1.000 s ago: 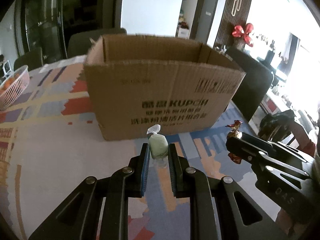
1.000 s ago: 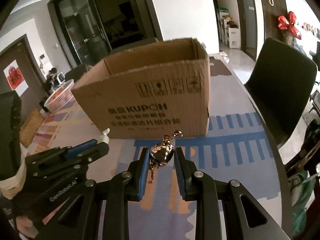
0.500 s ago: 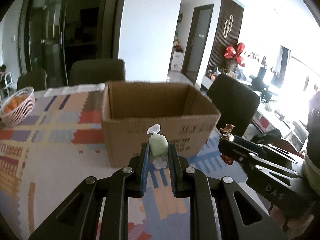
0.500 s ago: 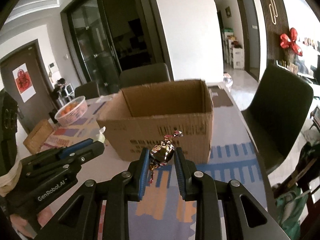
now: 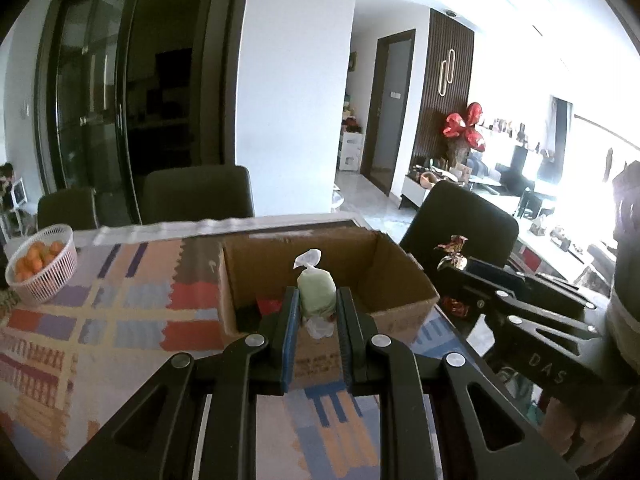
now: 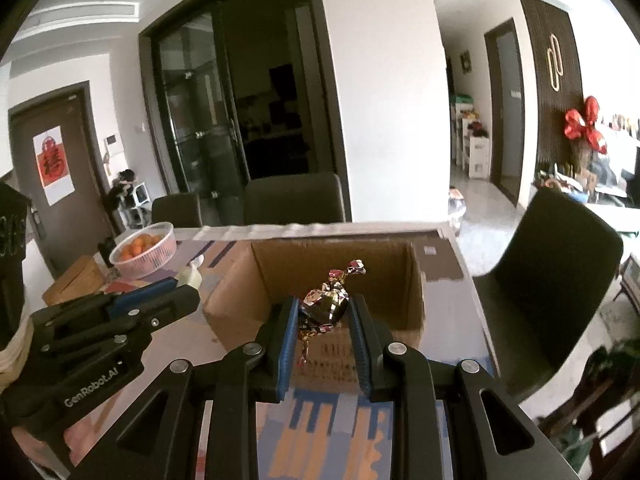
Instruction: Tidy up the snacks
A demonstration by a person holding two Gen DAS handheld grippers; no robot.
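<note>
The left gripper (image 5: 316,312) has its jaws pinching a pale green twist-wrapped candy (image 5: 316,291); the right gripper (image 6: 325,320) pinches a shiny foil-wrapped candy (image 6: 326,304). Both hang above the open brown cardboard box (image 6: 416,280) near the counter's (image 5: 120,320) right edge.

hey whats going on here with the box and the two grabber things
A person holds two grippers above an open cardboard box on a patterned table. The left gripper clamps a pale green wrapped candy; the right gripper clamps a shiny foil-wrapped candy. Neither is released yet. A basket of oranges sits to the left.
</note>
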